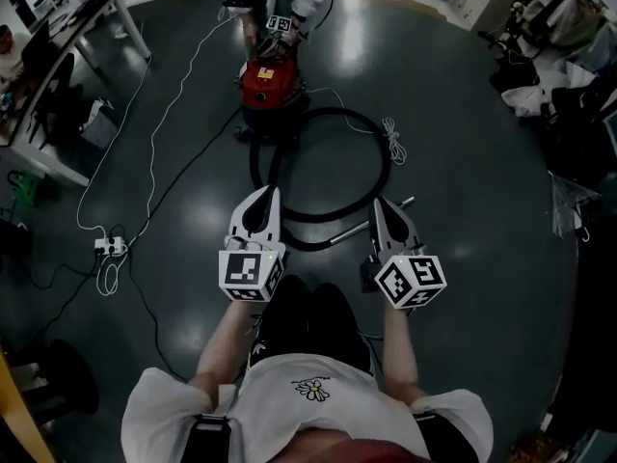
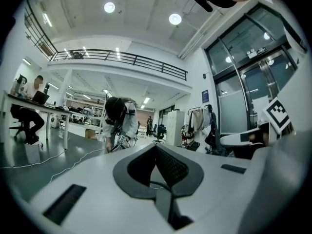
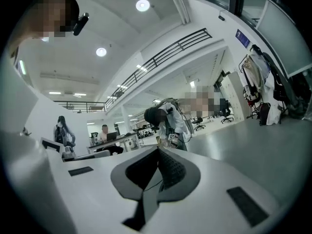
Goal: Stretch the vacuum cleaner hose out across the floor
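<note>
**Holding both claws shut above a coiled hose**

I stood on the dark floor (image 1: 463, 191) with my left claw (image 1: 269, 192) and my right claw (image 1: 382, 204) held out side by side in front of me. They were apart from each other and both pointed forward. In the left gripper view the two jaws met at their tips with nothing between them. The right gripper view showed the same: jaws closed together and empty. Neither claw touched anything.

The vacuum cleaner hose (image 1: 333, 111) lay on the floor just ahead of the claws, curled in a wide black loop and not straightened out. Its far side reached the red vacuum cleaner (image 1: 267, 85), which stood beyond the loop. A metal wand (image 1: 349, 231) lay at the near edge of the loop, between my two claws, and in the head view its right end ran behind the right one. A small bundle of white cord (image 1: 393, 141) lay beside the loop's right side.

Another person (image 2: 119, 121) was bent over the vacuum cleaner with hands down near it and a marker cube (image 1: 280, 24) close by them. Off to my left, a thin white cable (image 1: 145, 95) trailed across the floor to a power strip (image 1: 109, 247).
</note>
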`<state>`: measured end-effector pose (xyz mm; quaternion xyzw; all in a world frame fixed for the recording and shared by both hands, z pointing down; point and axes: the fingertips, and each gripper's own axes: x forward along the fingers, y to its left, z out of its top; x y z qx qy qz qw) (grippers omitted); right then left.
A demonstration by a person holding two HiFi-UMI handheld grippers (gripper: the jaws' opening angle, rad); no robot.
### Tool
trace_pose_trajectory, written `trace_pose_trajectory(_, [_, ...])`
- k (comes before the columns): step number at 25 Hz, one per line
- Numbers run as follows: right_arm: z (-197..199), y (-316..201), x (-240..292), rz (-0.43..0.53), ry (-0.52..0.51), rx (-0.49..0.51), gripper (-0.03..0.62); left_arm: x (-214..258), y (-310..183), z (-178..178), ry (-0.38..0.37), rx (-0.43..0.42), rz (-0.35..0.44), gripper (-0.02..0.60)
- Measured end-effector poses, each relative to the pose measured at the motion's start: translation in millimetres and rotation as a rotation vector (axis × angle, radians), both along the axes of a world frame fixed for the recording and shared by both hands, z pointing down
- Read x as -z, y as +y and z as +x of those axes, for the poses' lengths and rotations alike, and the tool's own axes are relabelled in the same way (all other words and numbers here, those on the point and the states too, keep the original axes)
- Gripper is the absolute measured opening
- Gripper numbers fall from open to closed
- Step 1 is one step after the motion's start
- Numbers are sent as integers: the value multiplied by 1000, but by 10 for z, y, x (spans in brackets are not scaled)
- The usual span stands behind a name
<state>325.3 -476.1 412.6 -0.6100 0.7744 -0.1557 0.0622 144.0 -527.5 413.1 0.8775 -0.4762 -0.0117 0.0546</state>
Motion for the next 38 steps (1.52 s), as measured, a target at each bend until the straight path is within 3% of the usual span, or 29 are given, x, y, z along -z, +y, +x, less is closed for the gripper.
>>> trace_pose_trajectory(2, [-25, -195, -588, 16, 47, 33, 12, -645, -231, -70, 11, 32, 7, 8])
trace_pose_trajectory(4, [34, -405, -1246, 57, 103, 50, 14, -1382, -486, -95, 71, 38, -9, 20])
trace_pose_trajectory(7, [167, -671, -2292, 92, 118, 58, 23, -2556, -819, -94, 148, 20, -73, 128])
trace_pose_trajectory(8, [178, -755, -2624, 86, 120, 68, 125, -2907, -897, -114, 166, 21, -93, 161])
trace_pose_trajectory(9, [160, -832, -2918, 77, 126, 87, 188, -3218, -952, -146, 188, 25, -114, 180])
trace_pose_trajectory(11, [49, -958, -3360, 57, 125, 144, 238, -3719, -1001, -216, 215, 43, -156, 218])
trace_pose_trajectory(14, [-259, -1090, -3834, -23, 72, 283, 258, -4276, -943, -292, 161, 76, -221, 225])
trace_pose_trajectory(19, [-982, -1174, -4820, -228, 75, 566, 258, -4948, -796, -457, 51, 99, -291, 225])
trace_pose_trajectory(24, [-1684, -1212, -5968, -481, 80, 749, 258, -5389, -645, -700, -1, 69, -255, 225])
trace_pose_trajectory(29, [-1978, -1452, -6850, -683, 207, 763, 258, -5777, -517, -924, 13, 107, -300, 225])
trace_pose_trajectory(35, [-2207, -1646, -7330, -856, 225, 761, 258, -6017, -376, -1086, 21, 148, -337, 225])
trace_pose_trajectory(38, [-2222, -1687, -7563, -893, 242, 727, 256, -6071, -284, -1042, 17, 143, -348, 225])
